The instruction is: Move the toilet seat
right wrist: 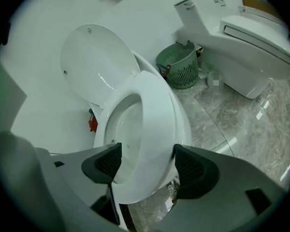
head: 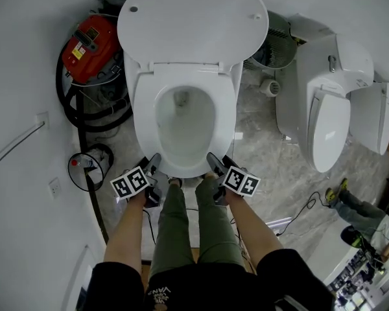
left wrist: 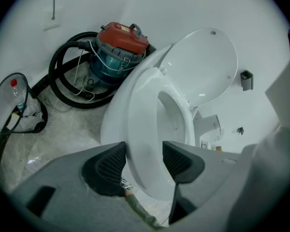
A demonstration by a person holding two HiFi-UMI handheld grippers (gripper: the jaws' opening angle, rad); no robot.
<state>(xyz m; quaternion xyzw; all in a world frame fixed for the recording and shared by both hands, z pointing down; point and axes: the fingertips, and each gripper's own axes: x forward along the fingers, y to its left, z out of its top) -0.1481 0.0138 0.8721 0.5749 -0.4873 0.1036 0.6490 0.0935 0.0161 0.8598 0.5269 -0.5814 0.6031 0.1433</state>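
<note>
A white toilet stands below me with its lid raised against the wall and its seat lying flat on the bowl. My left gripper is at the seat's front left. In the left gripper view the front rim of the seat fills the gap, and the left gripper is shut on it with both pads against it. My right gripper is at the front right. In the right gripper view the seat rim lies between the jaws of the right gripper, which is open with slack on the bowl side.
A red vacuum cleaner with a black hose stands left of the toilet. A green basket and a second white toilet are on the right. My legs are right in front of the bowl. Cables lie on the marble floor.
</note>
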